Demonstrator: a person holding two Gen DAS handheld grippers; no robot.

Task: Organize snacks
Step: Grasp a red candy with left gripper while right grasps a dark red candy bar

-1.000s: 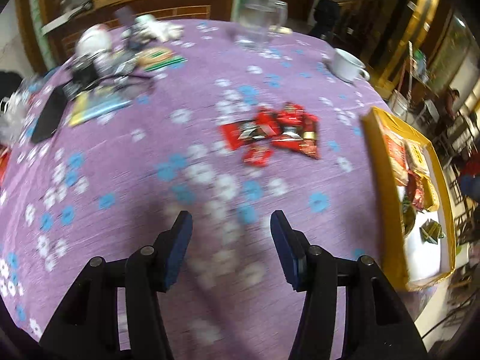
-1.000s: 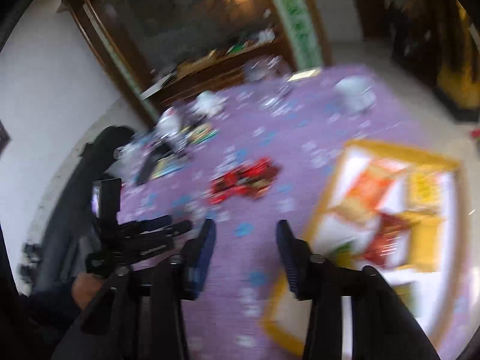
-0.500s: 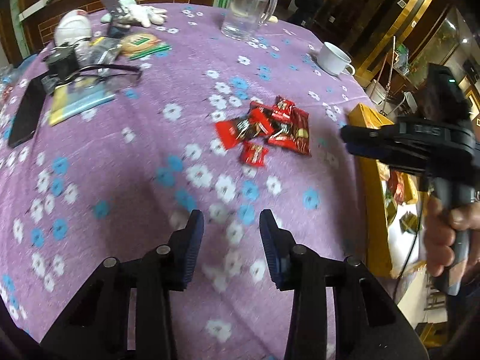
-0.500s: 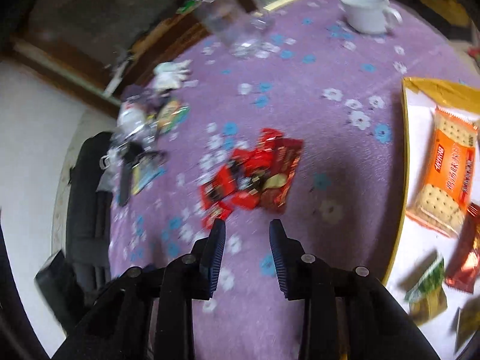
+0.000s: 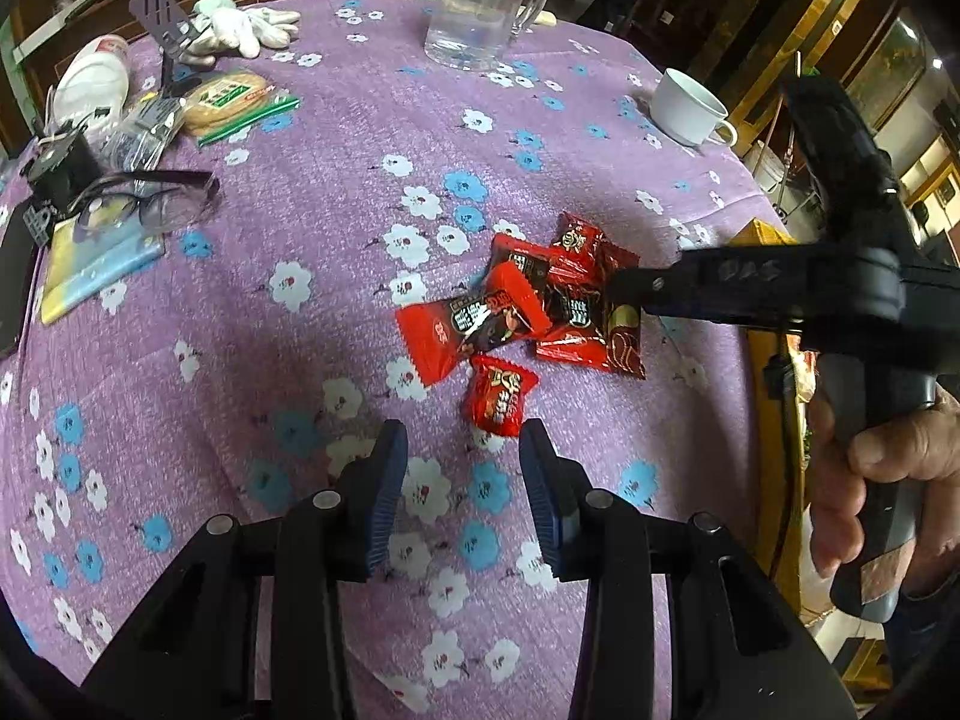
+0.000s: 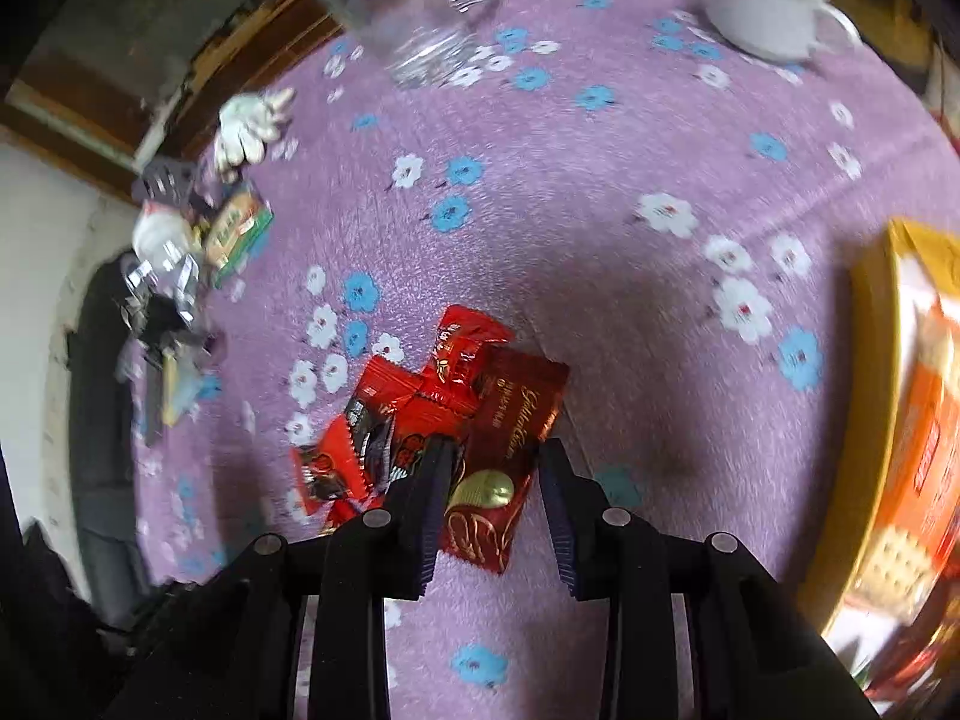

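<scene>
Both sets of jaws stand partly open and hold nothing. Since a second ago the left gripper (image 5: 462, 456) has narrowed and crept up to the small red candy (image 5: 500, 396), just beyond its tips. The right gripper (image 6: 492, 480) has swung down over the snack pile (image 6: 432, 414), straddling the dark red packet (image 6: 504, 474). A pick looks imminent, for the yellow tray (image 6: 870, 360) nearby.

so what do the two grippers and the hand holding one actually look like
Both the left gripper and the right gripper have black plastic linkage arms with silver pivot pins and ribbed dark blue pads. In the left wrist view the right one shows a black pistol-style handle, faint handwriting on its body and a thin black cable. The hand is bare, with a dark cuff.
</scene>
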